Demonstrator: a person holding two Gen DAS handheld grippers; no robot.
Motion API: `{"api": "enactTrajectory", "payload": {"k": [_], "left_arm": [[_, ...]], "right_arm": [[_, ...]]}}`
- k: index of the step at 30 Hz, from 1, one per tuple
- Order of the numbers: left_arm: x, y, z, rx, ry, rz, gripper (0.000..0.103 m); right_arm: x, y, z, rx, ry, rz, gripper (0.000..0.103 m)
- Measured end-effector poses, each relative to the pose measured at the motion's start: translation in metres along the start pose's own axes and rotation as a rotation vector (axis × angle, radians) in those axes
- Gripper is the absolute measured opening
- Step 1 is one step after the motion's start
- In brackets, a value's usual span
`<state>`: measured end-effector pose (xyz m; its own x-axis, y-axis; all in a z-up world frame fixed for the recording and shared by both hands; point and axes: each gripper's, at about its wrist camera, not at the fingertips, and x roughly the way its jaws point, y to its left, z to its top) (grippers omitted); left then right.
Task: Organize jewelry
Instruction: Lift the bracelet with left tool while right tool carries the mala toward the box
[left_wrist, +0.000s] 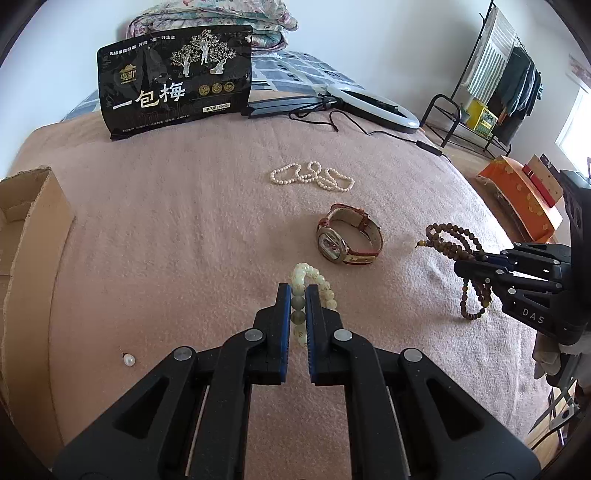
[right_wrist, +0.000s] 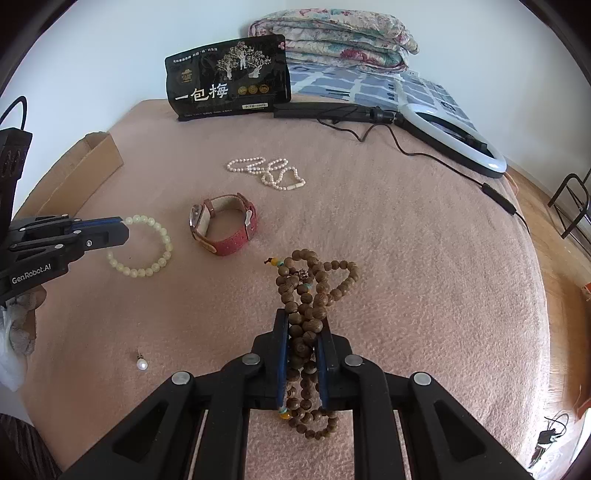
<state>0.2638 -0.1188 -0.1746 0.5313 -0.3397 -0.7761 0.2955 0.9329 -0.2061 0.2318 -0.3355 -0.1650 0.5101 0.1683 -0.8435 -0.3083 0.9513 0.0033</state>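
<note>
Left hand-held gripper sat nearest the left wrist camera, its 2 blue-padded fingers nearly closed on 1 side of the pale jade bead bracelet, beads pinched between them, rest of the loop lying on the pink blanket of the bed. From the right wrist view the same bracelet showed as a full ring at 9 o'clock with the left hand-held gripper clamped on its left edge.

Right hand-held gripper was narrowed onto the bundled brown wooden bead strand, several loops squeezed between the pads, tail trailing back under the fingers. In the left view that strand lay at 3 o'clock.

Red-strap watch stood on its edge at 1 o'clock from the jade bracelet, apart from it. White pearl strand lay coiled at 12 o'clock, further up the blanket. 1 loose pearl earring at 8 o'clock, well apart from the rest.

Cardboard box at 9 o'clock on the bed edge. Black snack bag upright at 11 o'clock, ring light lying flat at 1 o'clock, folded quilt behind.
</note>
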Motion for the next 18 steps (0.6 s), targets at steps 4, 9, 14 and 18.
{"api": "enactTrajectory", "payload": {"k": [4,9,14,18], "left_arm": [[-0.012,-0.002,0.002,0.001,-0.018,-0.003,0.005],[-0.026,-0.002,0.003,-0.004,-0.041,-0.006,0.005],[-0.045,-0.001,0.004,-0.01,-0.069,-0.011,0.005],[-0.06,0.001,0.005,-0.008,-0.092,-0.007,0.005]], "right_arm": [[-0.013,0.004,0.003,-0.005,-0.02,-0.005,0.011],[-0.03,0.013,0.006,-0.021,-0.044,-0.012,0.011],[-0.046,0.022,0.012,-0.031,-0.071,-0.01,0.011],[-0.055,0.031,0.018,-0.039,-0.09,-0.005,0.011]]}}
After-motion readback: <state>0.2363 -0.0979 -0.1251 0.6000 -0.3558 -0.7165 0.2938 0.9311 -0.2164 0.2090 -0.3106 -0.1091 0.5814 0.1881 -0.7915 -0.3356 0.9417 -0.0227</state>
